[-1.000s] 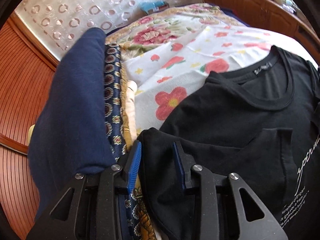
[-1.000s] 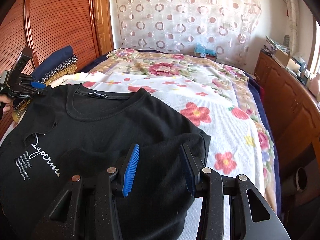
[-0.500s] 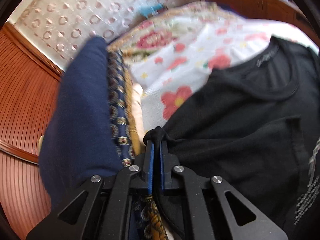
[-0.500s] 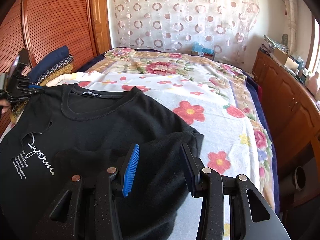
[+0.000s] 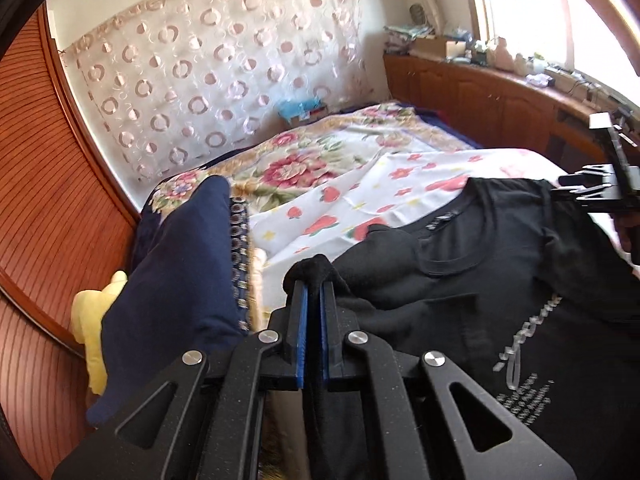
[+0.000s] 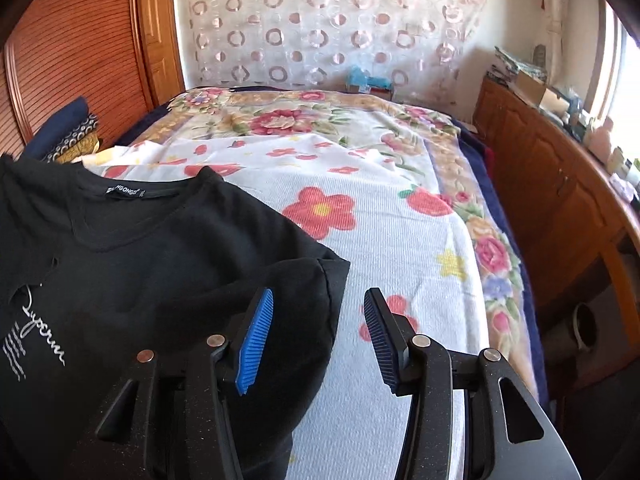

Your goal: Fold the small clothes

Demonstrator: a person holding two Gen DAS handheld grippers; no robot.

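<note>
A black T-shirt (image 6: 160, 264) lies spread across the lower left of the right wrist view, on a white flowered sheet (image 6: 360, 216) that covers a bed. A woven label inside its neckline carries white capitals that partly read "NGONG"; the first letters are folded under. White cursive script and several lines of small print run down the chest at the frame's left edge, too small to make out.

In the left wrist view, the left gripper (image 5: 313, 300) fills the bottom centre, angled down toward the bed, its blue pads clenched on a bunched edge of the shirt that pokes up past the fingertips. A stack of folded clothes (image 5: 180, 280), navy on top with a patterned piece beneath, sits just left of it against a wooden slatted wall (image 5: 48, 184).

The right gripper (image 6: 318, 336) points down over the shirt's folded sleeve at the bottom of its own view. Its jaws have just been opening wider and stand apart, released, with the left pad over black cloth and the right over bare sheet; nothing is pinched between them. A curtain with ring patterns (image 6: 320, 20) hangs across the top of both frames.
</note>
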